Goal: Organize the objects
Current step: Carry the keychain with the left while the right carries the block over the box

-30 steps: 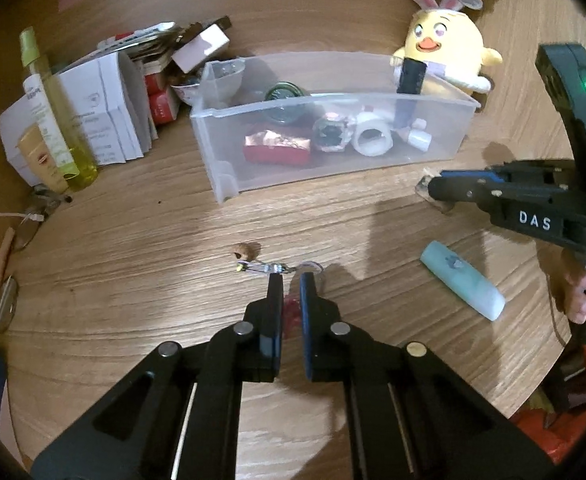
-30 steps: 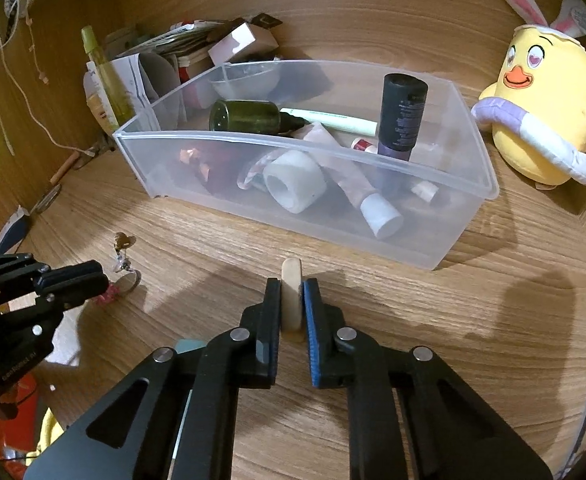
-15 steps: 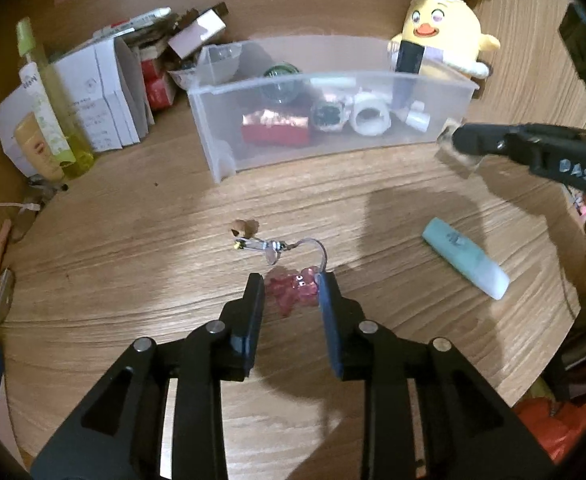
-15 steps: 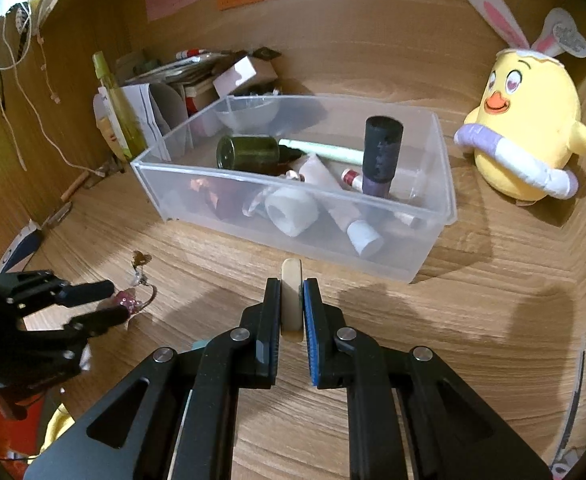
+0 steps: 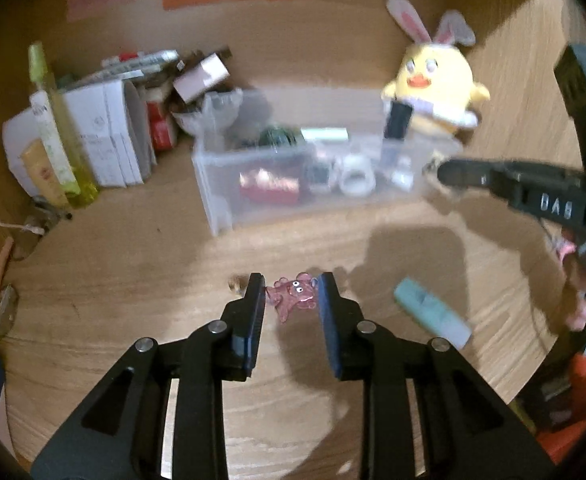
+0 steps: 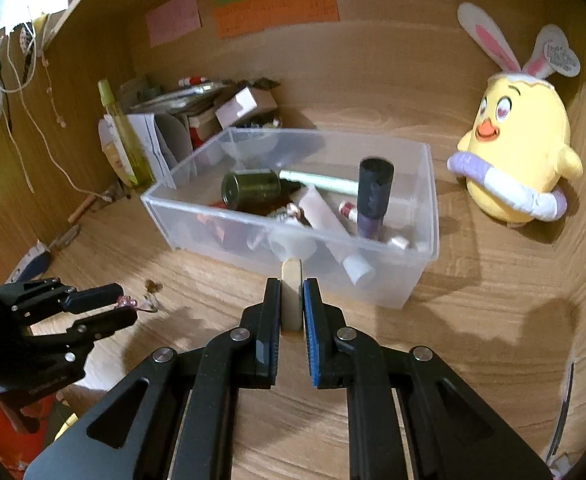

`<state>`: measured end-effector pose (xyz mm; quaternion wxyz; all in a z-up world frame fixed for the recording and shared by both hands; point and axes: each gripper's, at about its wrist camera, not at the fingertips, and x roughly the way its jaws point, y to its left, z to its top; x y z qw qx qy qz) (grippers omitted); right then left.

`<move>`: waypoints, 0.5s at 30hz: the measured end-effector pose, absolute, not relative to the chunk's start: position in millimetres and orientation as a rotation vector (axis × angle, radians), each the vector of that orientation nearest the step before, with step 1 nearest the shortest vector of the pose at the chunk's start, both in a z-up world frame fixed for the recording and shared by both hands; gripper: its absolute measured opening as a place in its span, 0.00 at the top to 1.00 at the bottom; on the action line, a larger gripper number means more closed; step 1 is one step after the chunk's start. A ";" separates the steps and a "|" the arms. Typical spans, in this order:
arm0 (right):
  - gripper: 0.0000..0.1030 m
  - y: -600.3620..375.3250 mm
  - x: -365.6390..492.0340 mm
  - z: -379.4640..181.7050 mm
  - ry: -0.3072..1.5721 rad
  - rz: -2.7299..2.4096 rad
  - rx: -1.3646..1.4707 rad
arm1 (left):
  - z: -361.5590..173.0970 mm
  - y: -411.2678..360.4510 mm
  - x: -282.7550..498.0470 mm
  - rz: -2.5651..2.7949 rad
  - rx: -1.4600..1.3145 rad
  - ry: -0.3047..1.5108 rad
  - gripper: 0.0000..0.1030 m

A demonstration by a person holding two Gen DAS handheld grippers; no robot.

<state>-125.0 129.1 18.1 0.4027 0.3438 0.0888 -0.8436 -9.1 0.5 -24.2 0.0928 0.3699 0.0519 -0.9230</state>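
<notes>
Wooden table (image 6: 473,320) with a wood-panel back wall, and coloured sticky notes (image 6: 277,10) stuck high on that wall. We see a clear plastic bin (image 6: 393,280) sitting mid-table. It holds a dark green bottle (image 6: 253,188) lying on its side, a black-capped bottle (image 6: 375,196) standing up, a white tube (image 6: 325,220) leaning across, and smaller bits we can't make out. A yellow plush chick (image 6: 521,160) with bunny ears sits to the right of the bin, apart from it, against the wall. Left of the bin is a clutter of white boxes (image 5: 109,140) and a tall yellow-green bottle (image 6: 123,132). The left hand-held gripper (image 5: 289,284) has its jaws partway apart, clamped on a small pink bear charm (image 5: 293,298). The pads look to touch the charm on both sides, and it is well in front of the bin. A brown bead (image 5: 235,282) sits just outside the left finger; the left wrist view is blurred, so we can't tell how it is attached. The right hand-held gripper (image 6: 291,284) is nearly closed, pinching a flat cream-coloured piece (image 6: 291,292) that stands upright between the pads. The piece's top end pokes past the fingertips, just short of the bin's front wall. A teal tube (image 5: 429,312) lies flat on the table to the right of the left hand-held gripper — touching nothing. Fingers of the person's hand (image 5: 581,304) show at the right edge, on the right gripper's handle.
</notes>
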 end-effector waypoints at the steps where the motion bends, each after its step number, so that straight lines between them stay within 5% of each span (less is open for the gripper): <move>1: 0.90 128.8 -124.9 20.4 0.217 -2.133 0.863 | -19.2 0.3 -9.4 -2.742 1.070 0.150 0.74; 15: 0.90 122.5 -135.4 48.9 0.162 -2.155 0.771 | 42.8 -10.4 -25.8 -2.831 0.809 0.225 0.74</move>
